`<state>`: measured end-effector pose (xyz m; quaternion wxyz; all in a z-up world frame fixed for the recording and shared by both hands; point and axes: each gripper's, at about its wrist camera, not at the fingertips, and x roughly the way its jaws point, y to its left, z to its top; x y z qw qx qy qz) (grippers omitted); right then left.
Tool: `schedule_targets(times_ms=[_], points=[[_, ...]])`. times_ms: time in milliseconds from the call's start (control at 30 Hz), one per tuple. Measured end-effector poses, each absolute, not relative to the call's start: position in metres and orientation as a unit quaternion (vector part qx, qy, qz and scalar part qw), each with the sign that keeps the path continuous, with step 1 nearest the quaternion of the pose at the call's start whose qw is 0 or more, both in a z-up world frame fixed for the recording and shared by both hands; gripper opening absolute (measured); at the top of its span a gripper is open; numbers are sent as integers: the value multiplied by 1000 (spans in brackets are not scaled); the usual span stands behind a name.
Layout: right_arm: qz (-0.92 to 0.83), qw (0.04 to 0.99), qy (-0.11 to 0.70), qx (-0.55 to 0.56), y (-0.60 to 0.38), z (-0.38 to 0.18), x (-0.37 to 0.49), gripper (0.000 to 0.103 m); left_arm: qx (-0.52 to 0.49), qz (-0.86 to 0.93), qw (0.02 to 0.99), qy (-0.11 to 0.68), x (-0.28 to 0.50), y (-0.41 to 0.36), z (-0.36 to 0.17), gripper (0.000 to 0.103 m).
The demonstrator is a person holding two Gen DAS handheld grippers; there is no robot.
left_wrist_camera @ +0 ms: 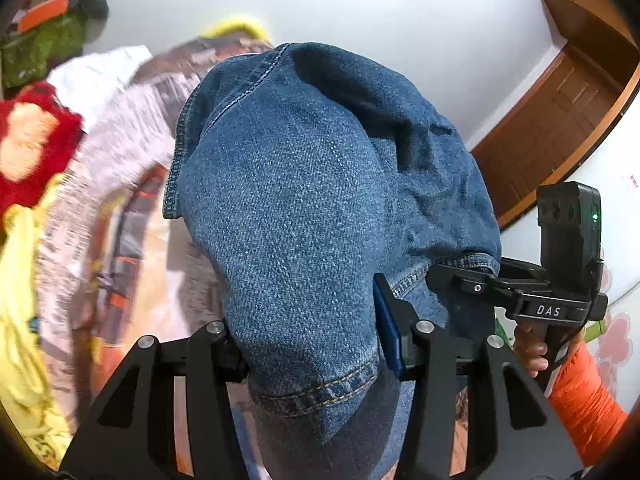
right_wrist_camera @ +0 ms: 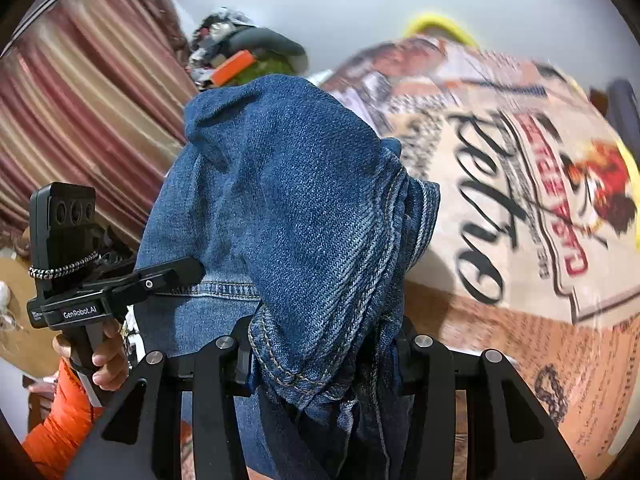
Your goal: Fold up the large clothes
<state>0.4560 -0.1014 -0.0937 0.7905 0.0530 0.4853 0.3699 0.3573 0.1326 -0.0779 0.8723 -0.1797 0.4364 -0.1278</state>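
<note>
Between the fingers of the left gripper (left_wrist_camera: 316, 354) a thick bunch of the denim garment (left_wrist_camera: 312, 184) is pinched at a stitched hem, and the fingers of the right gripper (right_wrist_camera: 324, 354) are likewise closed on a gathered hem of the same blue cloth, which mounds up over both sets of fingers and hangs below them, held clear of the printed spread (right_wrist_camera: 520, 208) beyond the fingertips. To do this lift well, I judge both grips should stay firm and level with each other, the two hands drawing apart until the denim hangs flat and unbunched before it is laid down for a fold. Seen from each camera, the other gripper sits off to the side: one reads "DAS" (left_wrist_camera: 548, 311), the other "GenRobot.AI" (right_wrist_camera: 80, 314). The spread shows large script like "etro"; its red lettering is too blurred to read.
</note>
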Motion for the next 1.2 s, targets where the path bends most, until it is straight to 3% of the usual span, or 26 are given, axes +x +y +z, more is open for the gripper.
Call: schedule_targets(times_ms=[333,567,733,867,1000,1067,1200], points=[[395,770,499,47,-21,-91,420,43,-188,-77,875,440,315,198,-77,49],[390,735,554,31,26,-146,413,43,-238,-56,838,487,303,246,-128,49],[379,717,585,24,36,-192,419,44,-283,-72,801,522,316,267,-194,51],[380,710,592,21,38,-208,430,52,-309,-78,787,528,327,283,-227,58],[373,712,594,9,36,-219,437,74,-298,-64,792,530,330,290,-245,79],[371,710,599,15,30,-221,437,79,-275,-48,804,525,326,290,-243,86],[371,702,607,33,14,-223,433,79,-237,-15,822,518,312,288,-228,86]])
